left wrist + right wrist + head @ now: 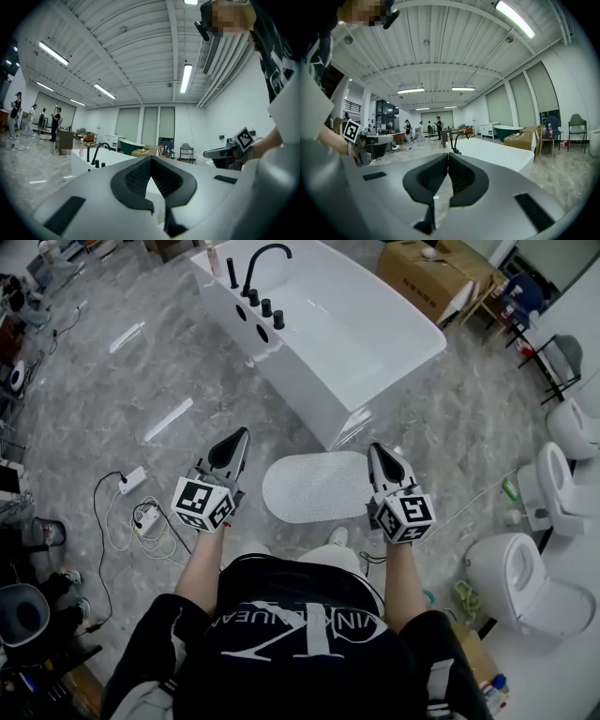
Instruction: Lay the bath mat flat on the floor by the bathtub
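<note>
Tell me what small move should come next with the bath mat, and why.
Probably just draw both grippers back. The bath mat lies flat on the floor beside the bathtub, and the left gripper and right gripper are shut on nothing, so no further handling looks needed.

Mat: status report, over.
Left gripper shut, empty. Right gripper shut, empty. Mat flat on floor beside tub. Nothing on mat.
</note>
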A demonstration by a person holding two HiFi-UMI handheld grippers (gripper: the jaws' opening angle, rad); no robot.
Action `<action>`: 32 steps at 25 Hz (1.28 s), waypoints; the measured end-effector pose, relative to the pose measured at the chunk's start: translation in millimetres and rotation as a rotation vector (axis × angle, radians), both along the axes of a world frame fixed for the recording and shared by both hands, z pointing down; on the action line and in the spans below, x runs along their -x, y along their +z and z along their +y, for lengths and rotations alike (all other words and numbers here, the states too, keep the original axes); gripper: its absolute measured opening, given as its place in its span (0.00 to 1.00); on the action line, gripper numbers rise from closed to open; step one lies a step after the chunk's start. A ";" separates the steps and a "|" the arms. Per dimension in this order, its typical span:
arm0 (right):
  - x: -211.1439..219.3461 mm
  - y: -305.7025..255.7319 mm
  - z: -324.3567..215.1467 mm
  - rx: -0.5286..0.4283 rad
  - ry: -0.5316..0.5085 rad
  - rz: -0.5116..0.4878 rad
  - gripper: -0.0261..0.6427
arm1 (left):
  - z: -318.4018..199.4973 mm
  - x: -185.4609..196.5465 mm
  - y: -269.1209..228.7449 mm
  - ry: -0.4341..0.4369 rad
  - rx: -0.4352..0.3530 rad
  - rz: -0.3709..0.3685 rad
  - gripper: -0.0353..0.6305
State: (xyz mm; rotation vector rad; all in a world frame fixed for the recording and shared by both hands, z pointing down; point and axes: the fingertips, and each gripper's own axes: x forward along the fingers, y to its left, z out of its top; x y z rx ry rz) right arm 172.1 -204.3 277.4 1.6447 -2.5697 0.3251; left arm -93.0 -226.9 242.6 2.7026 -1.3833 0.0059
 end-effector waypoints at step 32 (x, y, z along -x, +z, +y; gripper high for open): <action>-27.5 6.2 4.4 0.018 0.069 -0.022 0.08 | -7.9 4.2 -3.2 -0.036 -0.008 0.008 0.07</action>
